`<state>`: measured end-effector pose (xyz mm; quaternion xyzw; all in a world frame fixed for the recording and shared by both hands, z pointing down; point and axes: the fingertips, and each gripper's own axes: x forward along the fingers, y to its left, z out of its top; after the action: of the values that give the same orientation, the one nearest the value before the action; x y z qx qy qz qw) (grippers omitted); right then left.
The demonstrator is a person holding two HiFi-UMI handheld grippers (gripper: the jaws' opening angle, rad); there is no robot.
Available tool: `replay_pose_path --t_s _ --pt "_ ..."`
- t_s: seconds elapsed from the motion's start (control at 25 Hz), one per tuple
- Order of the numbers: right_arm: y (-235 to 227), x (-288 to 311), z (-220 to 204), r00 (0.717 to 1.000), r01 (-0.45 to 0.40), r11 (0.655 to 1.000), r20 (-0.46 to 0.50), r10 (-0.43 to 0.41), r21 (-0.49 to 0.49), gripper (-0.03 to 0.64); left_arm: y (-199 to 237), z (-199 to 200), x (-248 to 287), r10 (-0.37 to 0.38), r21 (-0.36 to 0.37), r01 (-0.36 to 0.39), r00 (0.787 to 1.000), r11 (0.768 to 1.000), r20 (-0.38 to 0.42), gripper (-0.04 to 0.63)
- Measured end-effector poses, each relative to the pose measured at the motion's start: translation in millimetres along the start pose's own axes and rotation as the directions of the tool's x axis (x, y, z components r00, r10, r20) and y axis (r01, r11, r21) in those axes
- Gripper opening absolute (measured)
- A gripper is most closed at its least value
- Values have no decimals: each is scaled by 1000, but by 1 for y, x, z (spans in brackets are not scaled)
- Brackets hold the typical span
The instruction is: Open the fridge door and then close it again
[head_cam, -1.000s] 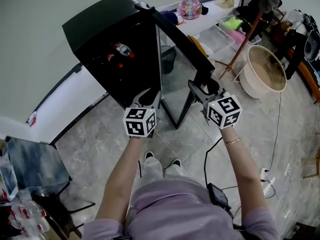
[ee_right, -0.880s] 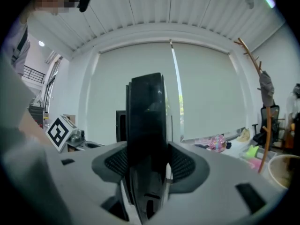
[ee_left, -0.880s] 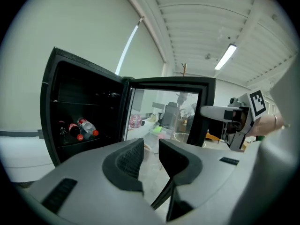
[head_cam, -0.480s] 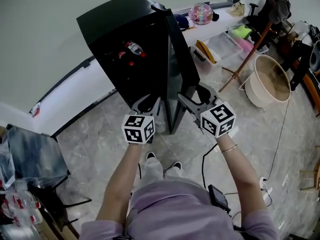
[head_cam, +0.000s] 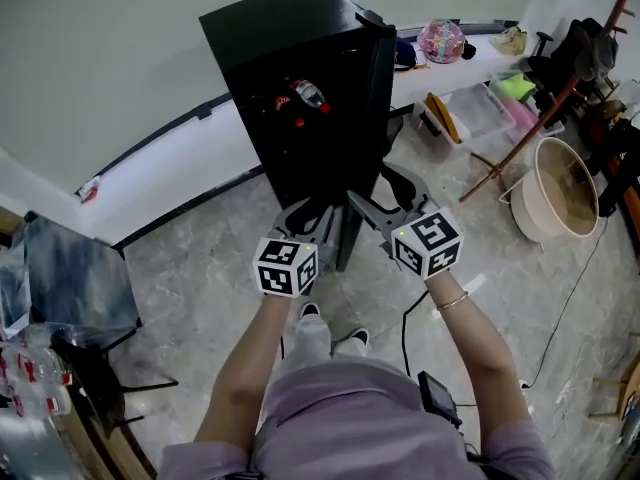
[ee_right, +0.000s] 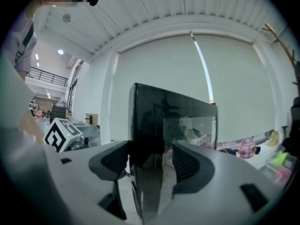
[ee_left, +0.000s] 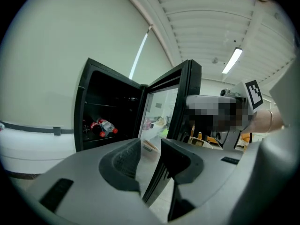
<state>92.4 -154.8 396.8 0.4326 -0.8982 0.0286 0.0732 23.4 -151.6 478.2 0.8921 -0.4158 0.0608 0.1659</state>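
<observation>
Astride the fridge door [ee_right: 150, 125], left gripper [ee_left: 150, 158] and right gripper [ee_right: 150, 161] jaws are opening; door's foot hidden behind them

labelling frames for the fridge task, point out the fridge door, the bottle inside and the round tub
fridge door [head_cam: 375, 108], head view, its dark edge
bottle [head_cam: 308, 92], head view, clear body
round tub [head_cam: 527, 206], head view, outer wall

The fridge [head_cam: 290, 48] casing is smooth black with a dull sheen, and its door [ee_left: 161, 107] is glossy glass in a black frame. The floor [head_cam: 190, 278] is polished, grey-veined stone tile.
</observation>
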Motion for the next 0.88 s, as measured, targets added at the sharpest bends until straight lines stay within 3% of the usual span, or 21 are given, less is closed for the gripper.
replay_pose_path --t_s 0.4,0.88 --pt "27 54 7 998 -57 998 0 57 -11 270 20 -4 -16 -16 -4 16 1000 1000 -3 129" --pt "35 96 9 998 -60 997 2 60 39 261 58 3 5 5 5 -5 998 1000 -55 128"
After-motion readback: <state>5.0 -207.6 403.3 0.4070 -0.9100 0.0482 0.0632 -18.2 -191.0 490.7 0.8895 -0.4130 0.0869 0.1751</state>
